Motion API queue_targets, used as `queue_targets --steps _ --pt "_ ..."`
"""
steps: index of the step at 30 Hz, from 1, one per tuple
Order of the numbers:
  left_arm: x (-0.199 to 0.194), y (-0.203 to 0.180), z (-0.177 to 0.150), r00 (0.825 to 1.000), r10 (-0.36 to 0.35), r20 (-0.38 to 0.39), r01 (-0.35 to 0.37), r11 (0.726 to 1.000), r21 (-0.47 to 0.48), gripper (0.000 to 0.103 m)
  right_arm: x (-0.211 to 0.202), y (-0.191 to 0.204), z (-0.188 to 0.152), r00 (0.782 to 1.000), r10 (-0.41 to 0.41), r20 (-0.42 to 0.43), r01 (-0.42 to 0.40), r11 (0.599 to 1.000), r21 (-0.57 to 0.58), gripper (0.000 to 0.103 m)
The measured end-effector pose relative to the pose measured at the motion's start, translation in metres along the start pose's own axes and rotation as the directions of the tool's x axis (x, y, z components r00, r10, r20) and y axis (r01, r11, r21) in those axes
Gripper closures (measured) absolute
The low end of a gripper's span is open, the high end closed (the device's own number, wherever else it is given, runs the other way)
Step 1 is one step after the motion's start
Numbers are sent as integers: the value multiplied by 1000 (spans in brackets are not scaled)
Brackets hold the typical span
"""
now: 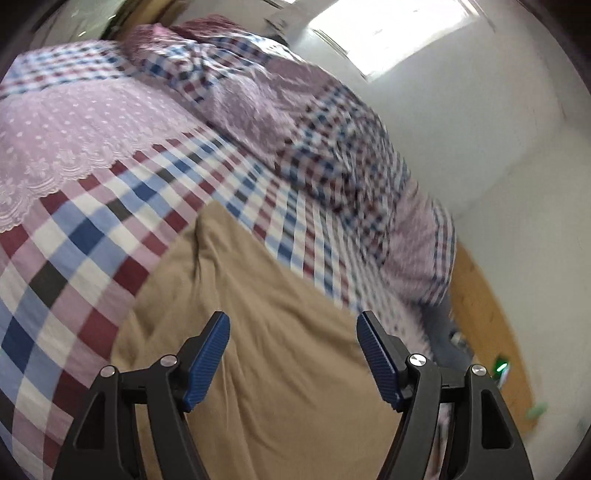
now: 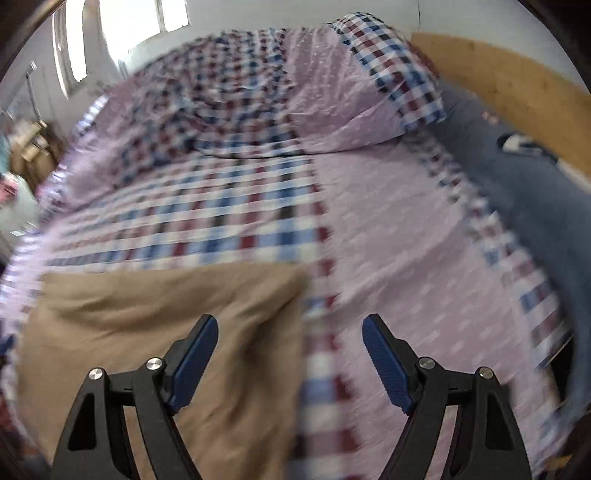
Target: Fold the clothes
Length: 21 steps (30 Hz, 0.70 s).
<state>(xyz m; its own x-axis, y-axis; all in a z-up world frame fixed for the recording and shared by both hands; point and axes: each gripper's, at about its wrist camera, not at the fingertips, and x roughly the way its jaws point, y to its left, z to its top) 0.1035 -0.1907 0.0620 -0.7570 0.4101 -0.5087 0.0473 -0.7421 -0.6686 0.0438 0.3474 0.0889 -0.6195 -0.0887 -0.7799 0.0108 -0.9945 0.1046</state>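
Observation:
A tan garment (image 1: 258,332) lies spread on the checked bedspread (image 1: 92,229), with a raised corner toward the bed's middle. My left gripper (image 1: 293,325) hovers over the tan cloth, its blue pads wide apart with nothing between them. In the right wrist view the same tan garment (image 2: 159,325) fills the lower left, its right edge running down the middle. My right gripper (image 2: 290,328) is open above that edge, left finger over the tan cloth and right finger over the lilac sheet, holding nothing.
A rumpled checked and lilac duvet (image 1: 295,110) is heaped at the far side of the bed. A pillow (image 2: 351,103) lies near the wooden headboard (image 2: 517,85). A blue blanket (image 2: 535,192) lies along the bed's right side. White walls and a bright window (image 1: 388,33) lie beyond.

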Motion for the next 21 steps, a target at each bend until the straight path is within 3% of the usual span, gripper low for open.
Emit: queue_targets --steps 2,4,6,8,11,16,21 --pt "2 -7 -7 1000 17 -11 -17 998 53 28 -3 10 -20 998 65 9 -65 998 -4 20" --pt "5 -12 -12 999 32 -20 -29 995 96 28 7 20 -39 999 46 -24 -48 998 -50 26" --pt "8 -14 -13 999 46 -28 -42 992 121 28 24 20 -52 996 8 -88 -14 997 -70 50" --pt "11 -12 -16 997 62 -42 -56 990 127 28 28 9 -62 994 -11 -106 6 999 -51 50" --pt "15 -5 -18 994 87 -67 -79 990 116 28 9 -3 -66 997 -46 -66 46 999 3 50" --pt "8 9 -14 993 112 -44 -109 991 74 28 -22 -12 -81 984 -176 -7 176 982 67 49" --pt "-10 29 -10 991 135 -17 -134 991 10 28 -42 -1 -92 984 -168 52 163 982 91 49"
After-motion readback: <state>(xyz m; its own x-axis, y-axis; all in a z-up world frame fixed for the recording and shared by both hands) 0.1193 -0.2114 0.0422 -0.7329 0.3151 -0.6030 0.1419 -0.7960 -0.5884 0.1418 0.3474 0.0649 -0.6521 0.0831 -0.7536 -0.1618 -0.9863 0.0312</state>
